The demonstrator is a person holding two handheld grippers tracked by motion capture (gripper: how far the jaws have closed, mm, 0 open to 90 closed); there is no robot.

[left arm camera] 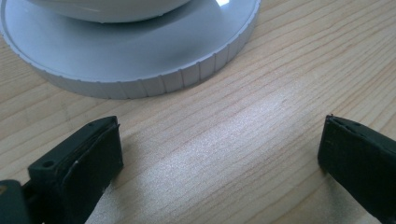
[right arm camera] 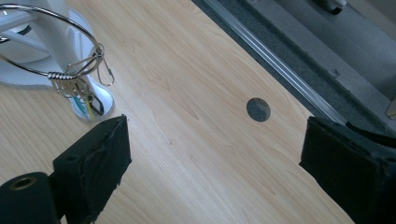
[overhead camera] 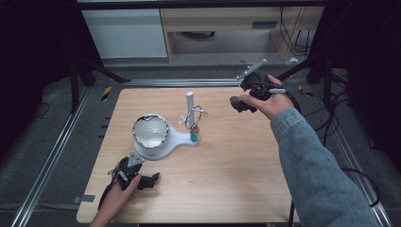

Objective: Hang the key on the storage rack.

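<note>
A white stand (overhead camera: 177, 138) sits mid-table, with a shiny bowl (overhead camera: 150, 131) on its round base and an upright white post (overhead camera: 190, 100). A wire ring (overhead camera: 195, 115) with small clips and coloured tags hangs around the post. My left gripper (overhead camera: 142, 177) rests low at the front left, just short of the base, open with nothing between its fingers. In the left gripper view the ribbed base rim (left arm camera: 187, 74) lies ahead of that gripper (left arm camera: 222, 140). My right gripper (overhead camera: 242, 100) hovers at the back right, open and empty. In the right gripper view that gripper (right arm camera: 217, 140) has the wire ring (right arm camera: 70, 70) off to its left.
The wooden table (overhead camera: 227, 161) has a small round hole (right arm camera: 258, 109) near its edge. A metal rail (overhead camera: 47, 156) frames the table, and cables (overhead camera: 331, 118) trail on the floor at the right. A white cabinet (overhead camera: 125, 30) stands behind.
</note>
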